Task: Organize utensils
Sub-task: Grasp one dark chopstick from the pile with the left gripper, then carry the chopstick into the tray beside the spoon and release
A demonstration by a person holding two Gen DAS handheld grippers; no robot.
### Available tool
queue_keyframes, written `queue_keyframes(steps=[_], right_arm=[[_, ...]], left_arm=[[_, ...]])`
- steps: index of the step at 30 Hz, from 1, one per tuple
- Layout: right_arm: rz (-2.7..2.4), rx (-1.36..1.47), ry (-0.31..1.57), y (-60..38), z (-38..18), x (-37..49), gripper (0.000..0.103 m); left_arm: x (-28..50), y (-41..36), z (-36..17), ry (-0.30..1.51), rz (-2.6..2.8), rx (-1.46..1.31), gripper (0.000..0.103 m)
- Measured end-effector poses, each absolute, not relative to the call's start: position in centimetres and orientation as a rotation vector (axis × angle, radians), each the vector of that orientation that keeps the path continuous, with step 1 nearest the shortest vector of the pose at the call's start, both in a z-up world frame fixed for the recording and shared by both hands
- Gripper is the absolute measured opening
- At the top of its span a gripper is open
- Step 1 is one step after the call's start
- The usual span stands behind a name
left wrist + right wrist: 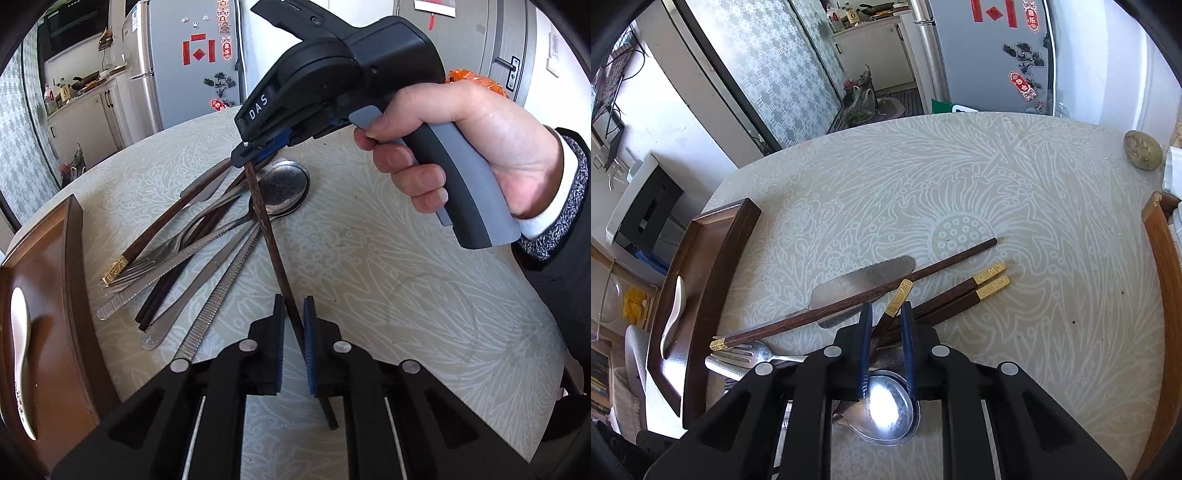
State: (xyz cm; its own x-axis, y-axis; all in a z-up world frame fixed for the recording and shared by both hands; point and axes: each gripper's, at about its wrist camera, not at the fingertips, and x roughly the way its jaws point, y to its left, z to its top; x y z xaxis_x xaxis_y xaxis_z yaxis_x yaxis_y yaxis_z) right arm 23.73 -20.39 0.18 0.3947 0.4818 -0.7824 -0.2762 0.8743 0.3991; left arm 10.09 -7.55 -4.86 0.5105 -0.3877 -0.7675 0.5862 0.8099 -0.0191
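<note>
Spanning both claws, one dark wooden chopstick (271, 240) runs from the right claw (255, 157), clenched on its far end, down between the pads of the left claw (294, 317), which have closed onto it; the remaining utensils (192, 251) lie heaped on the surface (406, 277) beside the wooden tray (74, 258); right wrist view: right claw (886, 321) grasping the gold-capped chopstick (899, 301) above a spoon (886, 413).

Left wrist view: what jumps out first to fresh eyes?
One dark wooden chopstick is held at both ends, the right gripper gripping its far end, the left gripper its near end. Left of it lies a tangled utensil pile; a white spoon sits in the wooden tray.
</note>
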Motion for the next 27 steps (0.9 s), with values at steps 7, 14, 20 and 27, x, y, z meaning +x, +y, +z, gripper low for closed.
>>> queue_keyframes(steps=[7,14,20,27], right_arm=[[0.497,0.218,1.031,-20.8,2.4,22.8,0.015],[0.506,0.2,1.008,-19.5,4.3,22.0,0.015],[0.52,0.18,0.996,-17.5,5.7,21.8,0.015],[0.557,0.156,0.984,-13.8,7.2,22.4,0.015]], left_arm=[[9.7,-7.0,-4.0,0.832,-0.586,0.259,0.009],[8.8,-5.7,-2.6,0.802,-0.583,0.232,0.008],[8.3,-3.9,-1.6,0.778,-0.563,0.224,0.008],[8.3,-1.1,-0.4,0.756,-0.534,0.213,0.008]])
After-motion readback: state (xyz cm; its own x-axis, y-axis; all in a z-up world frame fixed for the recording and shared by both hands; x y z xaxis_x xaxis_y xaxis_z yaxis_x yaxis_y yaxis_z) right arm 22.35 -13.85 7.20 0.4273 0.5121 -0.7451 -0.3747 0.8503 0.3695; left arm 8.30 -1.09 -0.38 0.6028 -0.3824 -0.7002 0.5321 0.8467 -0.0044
